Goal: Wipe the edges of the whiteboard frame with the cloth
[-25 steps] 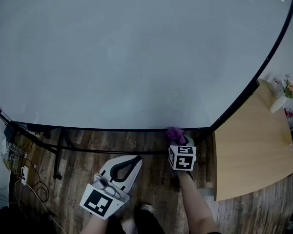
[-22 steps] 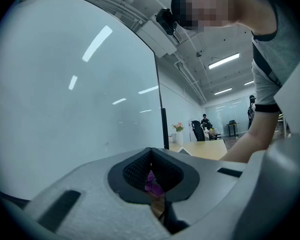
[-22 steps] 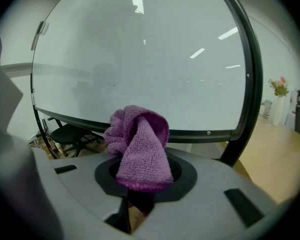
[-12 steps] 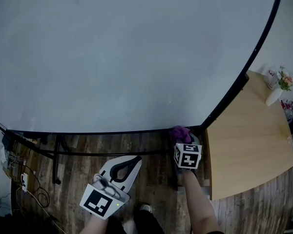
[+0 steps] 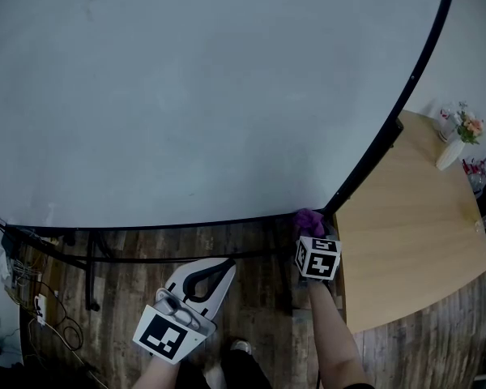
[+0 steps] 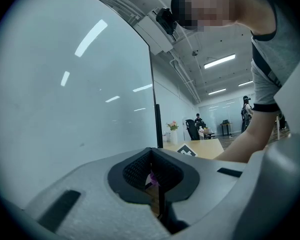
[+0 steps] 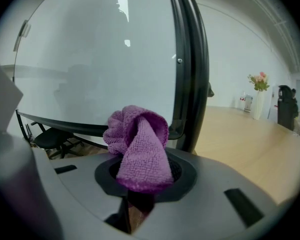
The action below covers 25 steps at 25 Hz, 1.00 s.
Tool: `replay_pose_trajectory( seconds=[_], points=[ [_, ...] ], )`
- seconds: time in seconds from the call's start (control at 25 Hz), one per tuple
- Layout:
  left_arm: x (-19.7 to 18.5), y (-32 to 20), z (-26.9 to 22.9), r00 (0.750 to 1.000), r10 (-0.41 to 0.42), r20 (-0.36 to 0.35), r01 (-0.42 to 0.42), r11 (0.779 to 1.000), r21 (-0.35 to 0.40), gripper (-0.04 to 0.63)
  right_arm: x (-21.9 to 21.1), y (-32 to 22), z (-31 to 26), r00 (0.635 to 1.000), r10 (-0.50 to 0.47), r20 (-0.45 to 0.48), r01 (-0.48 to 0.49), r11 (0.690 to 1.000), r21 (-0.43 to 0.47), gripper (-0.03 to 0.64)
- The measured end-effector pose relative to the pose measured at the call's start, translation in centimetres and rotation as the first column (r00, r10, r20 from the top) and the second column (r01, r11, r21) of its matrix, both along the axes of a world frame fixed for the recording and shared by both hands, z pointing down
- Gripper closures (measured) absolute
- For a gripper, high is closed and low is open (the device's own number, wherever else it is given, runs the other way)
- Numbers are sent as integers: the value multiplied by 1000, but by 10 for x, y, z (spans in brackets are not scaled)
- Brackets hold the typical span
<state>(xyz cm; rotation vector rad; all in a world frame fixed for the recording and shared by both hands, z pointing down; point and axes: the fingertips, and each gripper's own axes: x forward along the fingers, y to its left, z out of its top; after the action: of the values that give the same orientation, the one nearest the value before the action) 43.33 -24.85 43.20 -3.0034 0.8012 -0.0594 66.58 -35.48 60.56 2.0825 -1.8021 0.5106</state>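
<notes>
The whiteboard (image 5: 194, 87) fills the head view, edged by a black frame (image 5: 146, 224) along the bottom and up the right side. My right gripper (image 5: 310, 233) is shut on a purple cloth (image 5: 309, 219), which is pressed at the frame's bottom right corner. In the right gripper view the cloth (image 7: 140, 144) bunches out of my right gripper (image 7: 142, 173), just before the frame's upright edge (image 7: 190, 59). My left gripper (image 5: 225, 266) hangs shut and empty over the floor, below the board. The left gripper view shows my left gripper (image 6: 152, 173) facing along the board.
A wooden table (image 5: 413, 233) stands right against the board's right edge, with a vase of flowers (image 5: 454, 148) at its far end. The board's black stand bars (image 5: 146, 258) run under the frame. Cables (image 5: 32, 298) lie on the floor at left.
My right gripper has slid the cloth rightward along the bottom frame edge to the bottom right corner. The left gripper has stayed where it was.
</notes>
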Motion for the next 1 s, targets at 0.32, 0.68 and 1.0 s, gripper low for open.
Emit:
replay_pose_trajectory(
  seconds=[0.32, 0.68, 1.0],
  points=[
    [12, -6, -2, 1000, 5, 1, -5, 1000, 0, 578, 26, 3, 0, 999, 31, 9, -31, 1000, -1, 543],
    [12, -8, -5, 1000, -1, 9, 1, 1000, 5, 578, 41, 7, 2, 992, 99, 78, -100, 995, 6, 545],
    [-11, -2, -10, 1000, -22, 2, 22, 1000, 12, 578, 24, 20, -3, 997, 54, 61, -57, 998, 42, 543]
  ],
)
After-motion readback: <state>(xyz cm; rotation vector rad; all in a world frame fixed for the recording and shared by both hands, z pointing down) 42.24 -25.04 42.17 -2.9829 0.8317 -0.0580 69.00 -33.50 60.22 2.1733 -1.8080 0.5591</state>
